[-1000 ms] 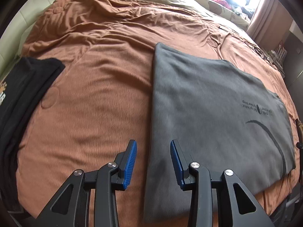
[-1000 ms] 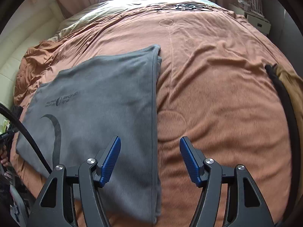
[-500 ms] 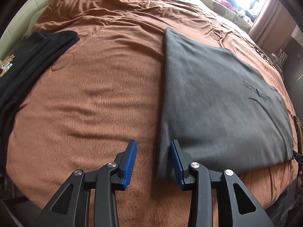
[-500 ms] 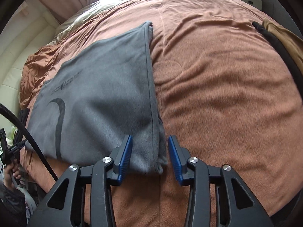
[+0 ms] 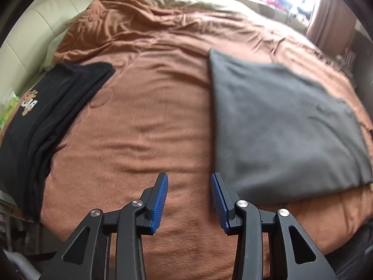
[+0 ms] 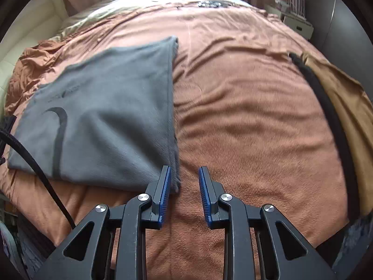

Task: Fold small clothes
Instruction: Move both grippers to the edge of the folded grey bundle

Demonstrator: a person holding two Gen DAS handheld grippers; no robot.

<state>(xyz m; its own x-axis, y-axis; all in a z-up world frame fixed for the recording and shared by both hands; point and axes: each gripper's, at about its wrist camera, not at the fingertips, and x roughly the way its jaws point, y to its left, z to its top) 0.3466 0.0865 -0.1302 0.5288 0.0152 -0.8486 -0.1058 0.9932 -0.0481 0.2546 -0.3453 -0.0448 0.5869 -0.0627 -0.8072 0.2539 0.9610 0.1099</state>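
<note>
Left gripper (image 5: 188,182) spread, blue pads empty, over bare brown blanket (image 5: 144,126), just left of the near corner of the grey folded garment (image 5: 279,126). Right gripper (image 6: 184,175) parted with a narrower gap, nothing pinched; left pad right at the garment's near right corner (image 6: 172,182), touching or just above it, cannot tell which. Grey garment (image 6: 105,116) flat on the blanket, folded into a rectangle, dark curved stripe (image 6: 58,137) near its left end. Small dark print above the stripe, blurred, unreadable. Further left in left view: black folded clothes (image 5: 46,116) with tan paw-print graphic and pale letters (image 5: 29,102), upside down, not legible. Right view edge: tan fabric with black trim (image 6: 335,107). Black cable (image 6: 35,168) crossing lower left. Far end: cream headboard (image 5: 35,35), curtains (image 5: 326,11), bright window
</note>
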